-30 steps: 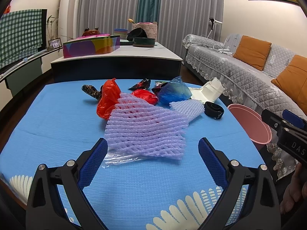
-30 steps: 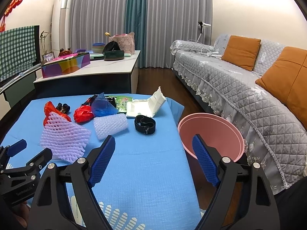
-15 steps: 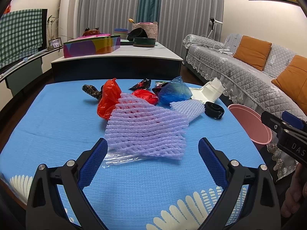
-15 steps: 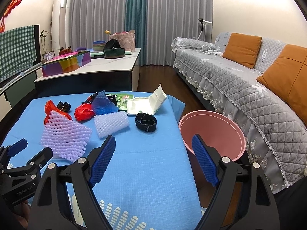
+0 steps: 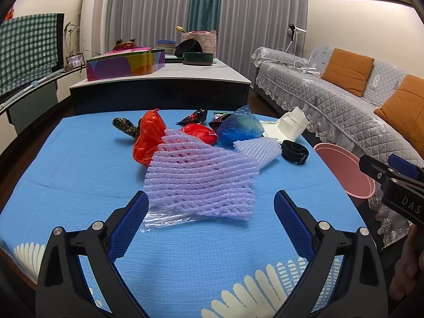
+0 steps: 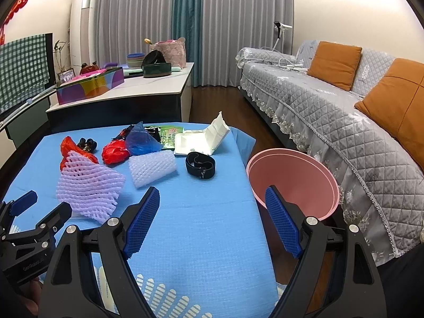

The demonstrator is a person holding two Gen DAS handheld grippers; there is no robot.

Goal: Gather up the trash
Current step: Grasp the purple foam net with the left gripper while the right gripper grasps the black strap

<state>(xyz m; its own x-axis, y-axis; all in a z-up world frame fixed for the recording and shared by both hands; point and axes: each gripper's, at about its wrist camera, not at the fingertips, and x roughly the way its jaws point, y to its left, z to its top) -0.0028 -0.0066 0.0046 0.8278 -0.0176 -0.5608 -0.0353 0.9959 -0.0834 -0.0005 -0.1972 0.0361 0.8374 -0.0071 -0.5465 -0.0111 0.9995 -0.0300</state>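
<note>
Left gripper (image 5: 209, 220): blue-padded fingers spread wide, holding nothing, low over the blue tablecloth (image 5: 79, 175) just short of the lilac foam fruit net (image 5: 201, 182).
Right gripper (image 6: 212, 221): fingers also spread apart and empty, at the table's right edge, one finger in front of the pink plastic bin (image 6: 294, 177).
Trash: the lilac net lies flat on a clear plastic film (image 5: 164, 218); behind it, red plastic bags (image 5: 148, 139), a blue plastic bag (image 5: 239, 129), a white foam net sleeve (image 6: 152, 168), a black strap loop (image 6: 200, 164) and a white foam takeaway box (image 6: 204, 139) (lid tipped up).
Bin: beside the table, off its right edge, near the grey quilted sofa (image 6: 331, 111).
</note>
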